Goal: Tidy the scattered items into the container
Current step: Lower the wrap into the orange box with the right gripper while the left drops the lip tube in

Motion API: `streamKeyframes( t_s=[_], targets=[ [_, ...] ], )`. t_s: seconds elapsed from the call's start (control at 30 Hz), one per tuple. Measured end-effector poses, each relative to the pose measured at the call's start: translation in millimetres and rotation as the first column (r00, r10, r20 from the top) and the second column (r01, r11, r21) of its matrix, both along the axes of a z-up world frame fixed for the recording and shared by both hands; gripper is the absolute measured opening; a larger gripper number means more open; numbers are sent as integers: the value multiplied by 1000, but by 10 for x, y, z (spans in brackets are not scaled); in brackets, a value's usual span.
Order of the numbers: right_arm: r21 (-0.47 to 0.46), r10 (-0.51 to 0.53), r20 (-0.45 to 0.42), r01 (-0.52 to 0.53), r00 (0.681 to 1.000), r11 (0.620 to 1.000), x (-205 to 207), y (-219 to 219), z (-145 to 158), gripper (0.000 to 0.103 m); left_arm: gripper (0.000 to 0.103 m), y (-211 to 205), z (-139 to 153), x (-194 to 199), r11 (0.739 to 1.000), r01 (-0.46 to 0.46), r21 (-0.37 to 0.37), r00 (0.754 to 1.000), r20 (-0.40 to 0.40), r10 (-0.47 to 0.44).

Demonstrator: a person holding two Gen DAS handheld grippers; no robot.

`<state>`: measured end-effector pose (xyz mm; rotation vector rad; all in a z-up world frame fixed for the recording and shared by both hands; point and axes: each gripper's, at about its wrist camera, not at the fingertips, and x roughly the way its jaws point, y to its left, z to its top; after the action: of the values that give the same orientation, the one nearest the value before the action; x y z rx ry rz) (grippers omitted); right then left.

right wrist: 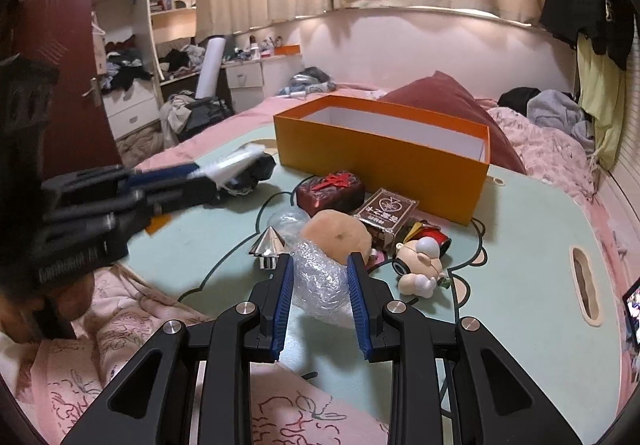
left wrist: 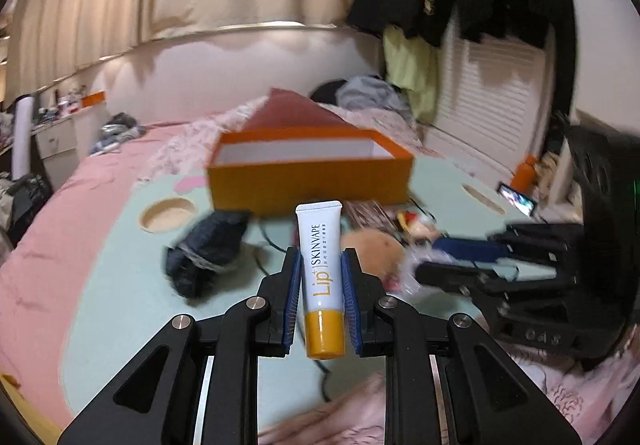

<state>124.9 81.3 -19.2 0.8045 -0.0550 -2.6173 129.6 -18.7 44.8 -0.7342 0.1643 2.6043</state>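
Left tool pinches a lip tube between its blue pads, yellow cap toward the camera and crimped end pointing at the orange box. That grip, clear of the counter, suits a carry to the open box, which stands at the counter's far edge with its white inside showing. The view is smeared by motion, so the dark bundle near the counter's left side cannot be identified, and the clutter in front of the box is only blotches.

Right tool is spread, its pads either side of a bubble wrap wad near the counter's near edge; whether they touch it cannot be told. The placement looks like a set-up for the next pick. Just beyond lie a silver cone, a peach plush ball, a cartoon figure, a brown card box and a dark red pack, all between the wad and the orange box. The wad hides part of the plush ball. A red tin shows only partly behind the figure. The box floor is out of sight from both views, so its contents cannot be judged.
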Motion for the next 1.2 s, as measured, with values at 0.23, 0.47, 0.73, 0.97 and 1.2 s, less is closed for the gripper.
streamKeyframes(
  t_s=[0.23, 0.47, 0.73, 0.97, 1.2],
  targets=[
    [5, 5, 7, -5, 1000, 1000, -34, 2, -14, 26, 22, 19, -13, 28, 1000, 21, -1, 1000, -7, -21],
    [6, 7, 5, -7, 1000, 1000, -39, 7, -15, 26, 22, -33, -45, -7, 1000, 16, 26, 1000, 24, -16],
    [14, -1, 5, 1, 1000, 1000, -48, 11, -15, 26, 22, -41, -18, -32, 999, 12, 30, 999, 31, -12],
    [41, -46, -24, 47, 999, 998, -133, 59, 108, 26, 22, -101, 108, -124, 999, -19, 41, 1000, 0, 19],
    [-22, -117, -70, 116, 991, 993, -521, 226, 608, 26, 22, -158, 696, -784, 992, -93, 87, 992, -74, 99]
  ],
)
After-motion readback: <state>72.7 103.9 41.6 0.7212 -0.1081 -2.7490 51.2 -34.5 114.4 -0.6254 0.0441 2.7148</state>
